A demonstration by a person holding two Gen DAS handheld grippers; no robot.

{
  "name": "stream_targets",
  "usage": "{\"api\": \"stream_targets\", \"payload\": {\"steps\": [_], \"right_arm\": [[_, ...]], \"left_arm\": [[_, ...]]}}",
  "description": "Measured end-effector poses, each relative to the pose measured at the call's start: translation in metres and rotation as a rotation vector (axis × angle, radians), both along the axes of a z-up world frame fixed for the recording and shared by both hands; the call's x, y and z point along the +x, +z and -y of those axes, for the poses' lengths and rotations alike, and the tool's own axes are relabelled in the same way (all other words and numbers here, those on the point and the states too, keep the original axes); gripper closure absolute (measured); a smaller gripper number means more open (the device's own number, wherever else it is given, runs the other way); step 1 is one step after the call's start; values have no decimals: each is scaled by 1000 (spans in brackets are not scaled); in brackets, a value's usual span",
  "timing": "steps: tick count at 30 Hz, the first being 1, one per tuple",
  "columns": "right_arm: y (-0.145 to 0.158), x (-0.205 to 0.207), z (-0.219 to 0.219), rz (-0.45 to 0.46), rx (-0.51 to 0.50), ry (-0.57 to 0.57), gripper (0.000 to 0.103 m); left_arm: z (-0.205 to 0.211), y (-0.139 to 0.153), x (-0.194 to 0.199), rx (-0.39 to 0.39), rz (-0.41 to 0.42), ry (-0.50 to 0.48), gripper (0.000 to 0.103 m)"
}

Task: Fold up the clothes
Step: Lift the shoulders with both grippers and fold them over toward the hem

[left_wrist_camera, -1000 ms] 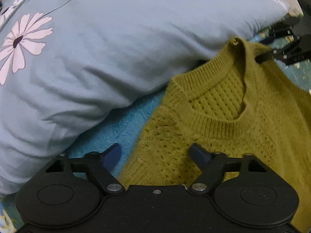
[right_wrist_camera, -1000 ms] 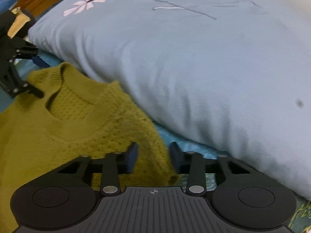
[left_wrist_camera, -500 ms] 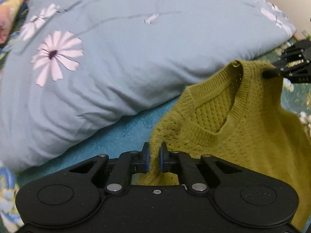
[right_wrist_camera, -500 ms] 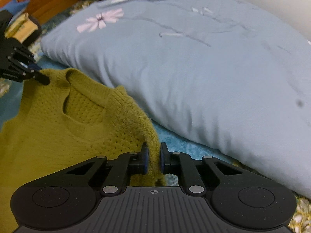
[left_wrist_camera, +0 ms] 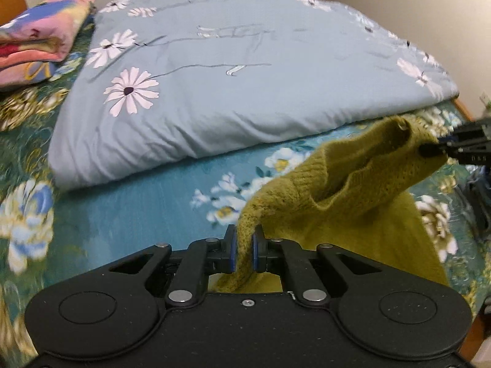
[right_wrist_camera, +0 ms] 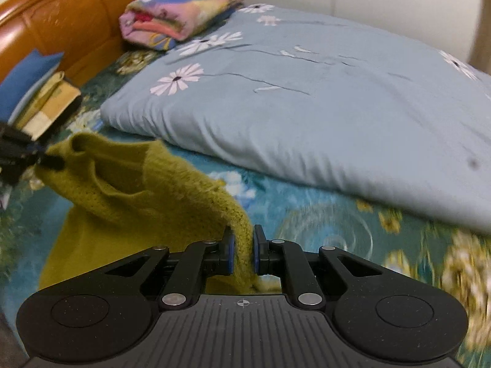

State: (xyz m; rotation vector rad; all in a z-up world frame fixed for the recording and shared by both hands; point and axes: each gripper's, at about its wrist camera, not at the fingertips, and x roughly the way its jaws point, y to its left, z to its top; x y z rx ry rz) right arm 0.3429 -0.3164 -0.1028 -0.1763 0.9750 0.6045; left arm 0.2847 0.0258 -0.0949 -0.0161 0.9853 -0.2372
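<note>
Both claws pinch sweater (left_wrist_camera: 343,208), hem unseen

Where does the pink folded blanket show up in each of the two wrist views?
Left wrist view: pink folded blanket at the upper left edge, left of the grey flowered duvet.
Right wrist view: the blanket at top, left of centre, on the duvet's far corner.
Shared landmark: the duvet's big pink daisy.
</note>
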Motion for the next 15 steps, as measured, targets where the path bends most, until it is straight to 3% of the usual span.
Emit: {"api": "stream_targets", "payload": {"steps": [5, 15], "right_arm": [[2, -63, 15, -23, -14, -84, 94], [-30, -161, 40, -123, -38, -223, 94]], "left_arm": [[7, -1, -61, -41, 23, 62, 96], [30, -32, -165, -18, -58, 15, 96]]}}
